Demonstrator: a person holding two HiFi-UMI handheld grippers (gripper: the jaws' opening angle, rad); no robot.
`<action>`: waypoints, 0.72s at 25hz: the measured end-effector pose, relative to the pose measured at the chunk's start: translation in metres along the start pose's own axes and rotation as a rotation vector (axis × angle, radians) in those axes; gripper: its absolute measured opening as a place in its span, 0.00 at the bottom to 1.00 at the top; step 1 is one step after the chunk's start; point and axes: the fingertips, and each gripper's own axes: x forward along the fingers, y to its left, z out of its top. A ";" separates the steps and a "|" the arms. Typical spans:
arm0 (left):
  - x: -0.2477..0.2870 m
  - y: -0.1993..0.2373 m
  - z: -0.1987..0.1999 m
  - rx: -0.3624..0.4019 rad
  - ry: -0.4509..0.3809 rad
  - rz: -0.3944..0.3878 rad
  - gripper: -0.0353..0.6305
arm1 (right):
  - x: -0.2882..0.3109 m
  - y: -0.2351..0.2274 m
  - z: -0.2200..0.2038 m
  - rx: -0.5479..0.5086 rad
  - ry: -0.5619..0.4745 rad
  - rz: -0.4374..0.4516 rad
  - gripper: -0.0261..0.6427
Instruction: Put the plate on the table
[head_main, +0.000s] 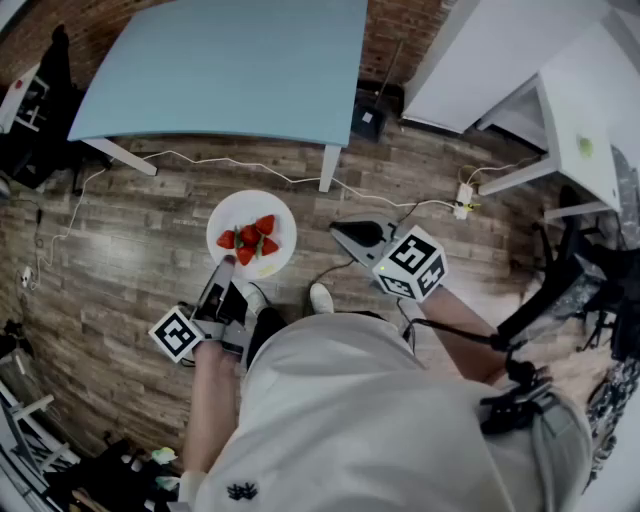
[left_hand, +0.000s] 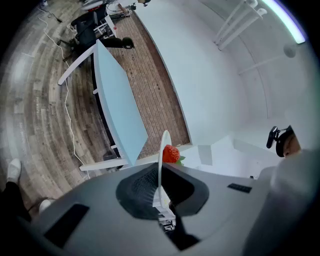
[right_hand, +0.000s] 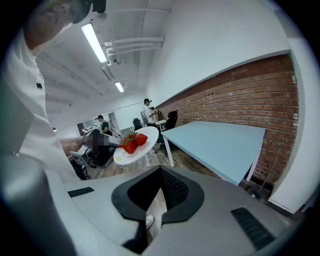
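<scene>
A white plate (head_main: 252, 235) with several strawberries (head_main: 250, 240) hangs level above the wooden floor, short of the light blue table (head_main: 230, 65). My left gripper (head_main: 226, 268) is shut on the plate's near rim. In the left gripper view the plate (left_hand: 161, 160) shows edge-on between the jaws, with a strawberry (left_hand: 170, 153) behind it and the table (left_hand: 117, 110) beyond. My right gripper (head_main: 342, 233) is shut and empty, to the right of the plate. From the right gripper (right_hand: 159, 192) I see the plate (right_hand: 145, 135) held in the air beside the table (right_hand: 220, 145).
White cables (head_main: 200, 160) and a power strip (head_main: 462, 200) lie on the floor near the table leg (head_main: 328, 168). A white desk (head_main: 520, 60) stands at the right, with a black chair (head_main: 570, 280) in front of it. People stand at the room's far end (right_hand: 147, 107).
</scene>
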 end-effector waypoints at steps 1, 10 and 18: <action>-0.004 0.001 0.002 -0.001 -0.007 0.003 0.07 | 0.005 0.003 0.001 -0.006 0.003 0.011 0.05; -0.036 0.018 0.041 0.034 -0.042 0.008 0.07 | 0.054 0.021 0.023 -0.072 -0.009 0.017 0.05; -0.071 0.029 0.121 0.091 -0.007 -0.022 0.07 | 0.120 0.067 0.074 -0.110 -0.047 -0.024 0.06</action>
